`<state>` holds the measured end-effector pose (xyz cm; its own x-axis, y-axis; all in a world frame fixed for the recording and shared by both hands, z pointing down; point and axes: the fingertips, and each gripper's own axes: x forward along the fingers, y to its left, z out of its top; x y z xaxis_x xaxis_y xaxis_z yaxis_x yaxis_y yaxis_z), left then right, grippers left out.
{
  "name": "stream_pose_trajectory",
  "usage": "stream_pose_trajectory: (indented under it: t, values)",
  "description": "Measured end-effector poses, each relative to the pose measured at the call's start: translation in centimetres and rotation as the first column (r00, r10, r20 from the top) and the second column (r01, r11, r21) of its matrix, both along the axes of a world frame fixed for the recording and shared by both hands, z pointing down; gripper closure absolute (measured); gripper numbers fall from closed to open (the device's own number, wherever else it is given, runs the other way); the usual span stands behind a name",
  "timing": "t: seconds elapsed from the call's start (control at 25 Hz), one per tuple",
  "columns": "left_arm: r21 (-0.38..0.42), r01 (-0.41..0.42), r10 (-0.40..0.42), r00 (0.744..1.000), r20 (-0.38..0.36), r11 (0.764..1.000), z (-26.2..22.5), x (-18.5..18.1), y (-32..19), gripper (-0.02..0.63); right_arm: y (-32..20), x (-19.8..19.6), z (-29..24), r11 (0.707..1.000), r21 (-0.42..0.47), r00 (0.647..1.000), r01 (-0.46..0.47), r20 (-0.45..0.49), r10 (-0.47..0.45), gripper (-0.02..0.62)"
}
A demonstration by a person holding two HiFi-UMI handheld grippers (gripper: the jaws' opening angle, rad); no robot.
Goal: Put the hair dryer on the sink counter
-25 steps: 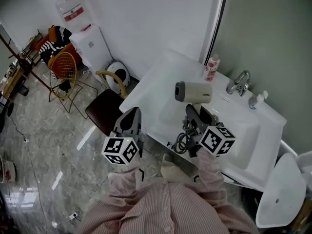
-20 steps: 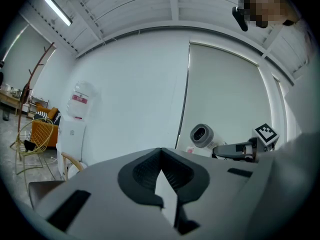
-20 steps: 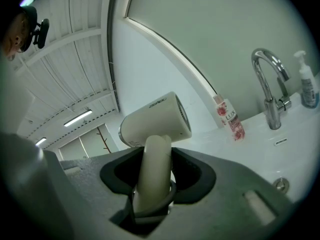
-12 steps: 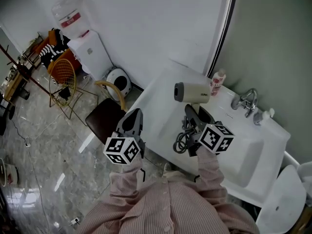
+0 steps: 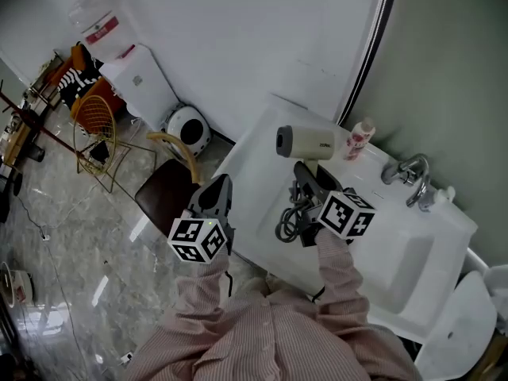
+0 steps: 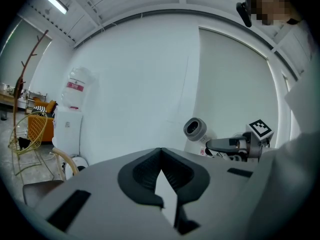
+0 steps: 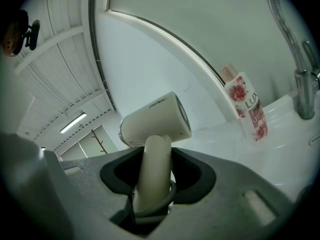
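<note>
A cream hair dryer [image 5: 305, 143] hangs upright above the left end of the white sink counter [image 5: 252, 173], nozzle pointing left. My right gripper [image 5: 307, 185] is shut on its handle [image 7: 152, 154], and the body [image 7: 156, 121] stands above the jaws. The dark cord [image 5: 289, 221] dangles in a bundle below the gripper. My left gripper [image 5: 216, 194] is shut with nothing in it, off the counter's front left edge. From the left gripper [image 6: 161, 155] view the hair dryer [image 6: 195, 129] shows at the right.
A pink-labelled bottle [image 5: 359, 140] stands by the wall; the same bottle [image 7: 249, 109] is right of the dryer. A chrome faucet [image 5: 409, 177] and basin [image 5: 413, 252] lie to the right. Left of the counter are a dark chair [image 5: 163, 193], a round appliance [image 5: 186, 125] and a water dispenser [image 5: 131, 74].
The head view has swung, so the counter and faucet sit further right. The hair dryer stays in my right gripper, carried slightly toward the wall. My left gripper has barely moved.
</note>
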<state>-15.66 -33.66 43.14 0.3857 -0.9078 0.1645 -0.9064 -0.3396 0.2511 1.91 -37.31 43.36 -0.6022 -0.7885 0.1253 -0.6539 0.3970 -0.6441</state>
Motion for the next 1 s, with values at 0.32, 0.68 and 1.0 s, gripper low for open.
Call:
stream_pose_trajectory:
  t: [0.32, 0.68, 1.0]
  values:
    - [-0.101, -0.068, 0.068, 0.998, -0.006, 0.993, 3.5, 1.1, -4.1, 0.609, -4.7, -0.2, 3.2, 0.995, -0.084, 0.998, -0.055, 0.004, 0.055, 0.430]
    - [-0.214, -0.134, 0.126, 0.991, -0.051, 0.968, 8.6, 2.6, -8.3, 0.609, -10.2, -1.5, 8.9, 0.980, -0.189, 0.995, -0.064, -0.092, 0.047, 0.430]
    - [-0.274, -0.158, 0.141, 0.987, -0.080, 0.949, 11.3, 2.9, -10.4, 0.608, -12.8, -3.2, 12.8, 0.962, -0.267, 0.981, -0.061, -0.193, 0.009, 0.430]
